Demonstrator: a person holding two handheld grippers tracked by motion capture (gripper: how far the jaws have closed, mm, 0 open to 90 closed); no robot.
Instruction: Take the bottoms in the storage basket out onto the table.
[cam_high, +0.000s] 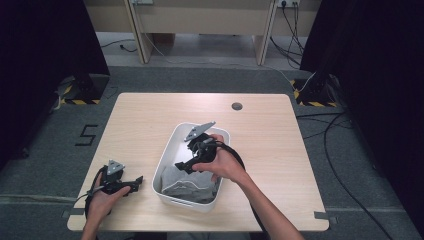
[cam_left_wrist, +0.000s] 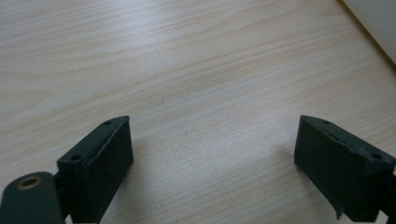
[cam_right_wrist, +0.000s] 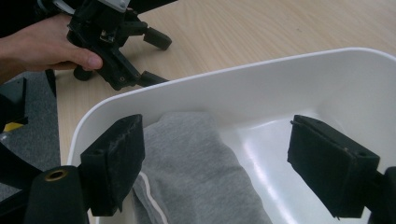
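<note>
Holding your right gripper (cam_high: 186, 166) spread wide inside the white tub (cam_high: 167, 150), you are hovering it over the folded grey garment (cam_right_wrist: 196, 172) lying at the tub's near end, likely readying a pinch. Your left gripper (cam_high: 136, 182) is resting spread and empty on the bare wooden table (cam_left_wrist: 196, 70), just beside the tub wall, keeping clear. The tub's far half is lying open.

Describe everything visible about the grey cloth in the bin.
The cloth is soft grey knit fabric with a thin white stripe along one edge. It lies crumpled in the near end of the white bin, against its wall. The right tongs hover open just above it, jaws either side, not gripping.
</note>
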